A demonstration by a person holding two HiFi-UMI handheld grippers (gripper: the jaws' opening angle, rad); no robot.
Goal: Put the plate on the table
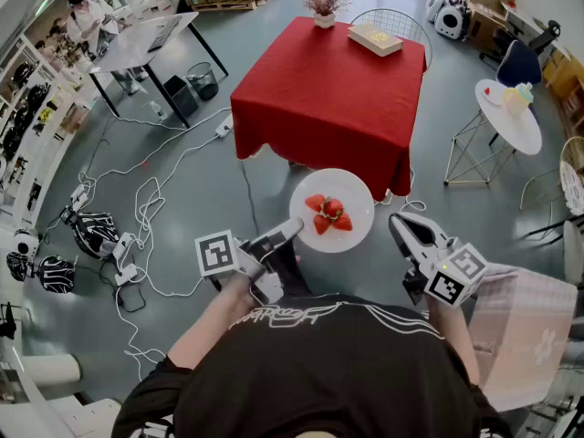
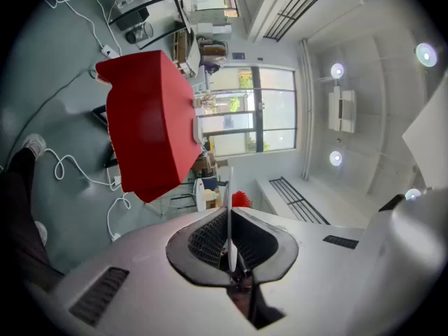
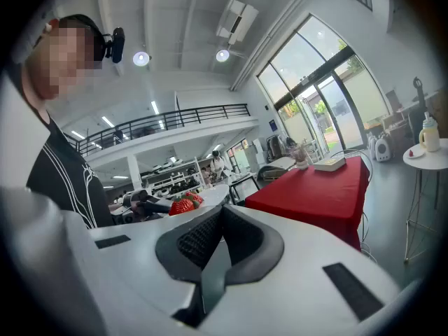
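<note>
Presently the plate (image 1: 358,197) is gripped by the left tool (image 1: 294,229); the right tool (image 1: 399,224) is closed and empty

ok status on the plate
left gripper shut on plate rim; right gripper shut, empty. plate airborne, short of red table. book, vase at far edge.

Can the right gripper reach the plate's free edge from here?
Probably yes: the right gripper sits beside the plate with only air between; the left gripper clamps the opposite rim.
</note>
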